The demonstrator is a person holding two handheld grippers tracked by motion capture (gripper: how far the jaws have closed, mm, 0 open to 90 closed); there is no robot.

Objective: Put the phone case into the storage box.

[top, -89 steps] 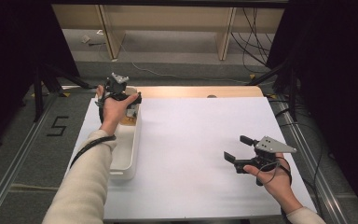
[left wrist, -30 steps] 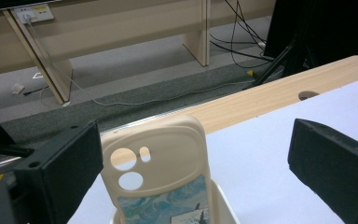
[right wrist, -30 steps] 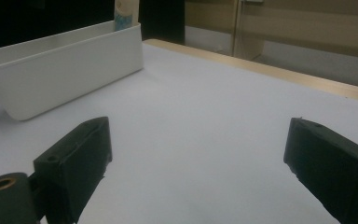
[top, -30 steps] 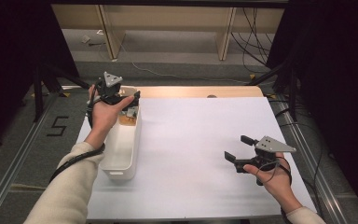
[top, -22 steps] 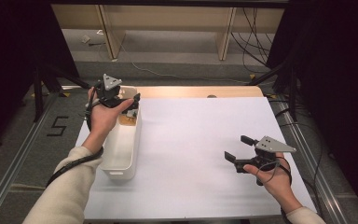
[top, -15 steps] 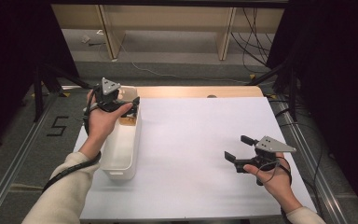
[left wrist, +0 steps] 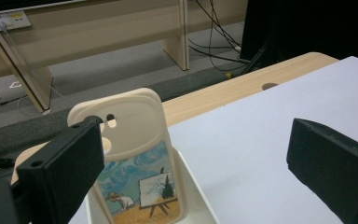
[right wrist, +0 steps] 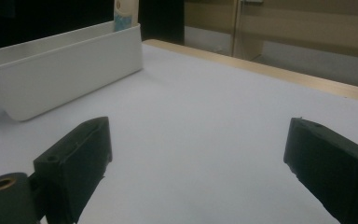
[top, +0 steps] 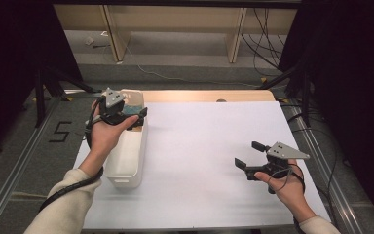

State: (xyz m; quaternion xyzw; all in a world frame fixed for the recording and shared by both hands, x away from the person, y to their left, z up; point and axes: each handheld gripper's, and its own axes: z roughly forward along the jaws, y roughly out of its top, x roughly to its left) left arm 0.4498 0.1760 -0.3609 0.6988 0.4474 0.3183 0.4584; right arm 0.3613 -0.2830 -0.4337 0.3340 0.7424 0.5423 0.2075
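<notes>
Nearest the person, at the right of the white table sheet (top: 199, 146), the right gripper (top: 247, 157) hovers low with its jaws spread wide and nothing between them; bare sheet lies all around it, so it has free room toward the table's middle. Farther off at the left edge sits the long white plastic bin (top: 126, 156). Over its far end the left gripper (top: 137, 117) is held with jaws wide apart and grasping nothing. Just ahead of it, the cream phone case with a painted picture (left wrist: 135, 158) stands upright in the bin's far end, leaning by the wall, one jaw close beside it. By the look of it, the case is already placed in the bin and released; what remains is drawing the left hand clear. Beyond runs the wooden table edge (top: 209, 95), then floor.
</notes>
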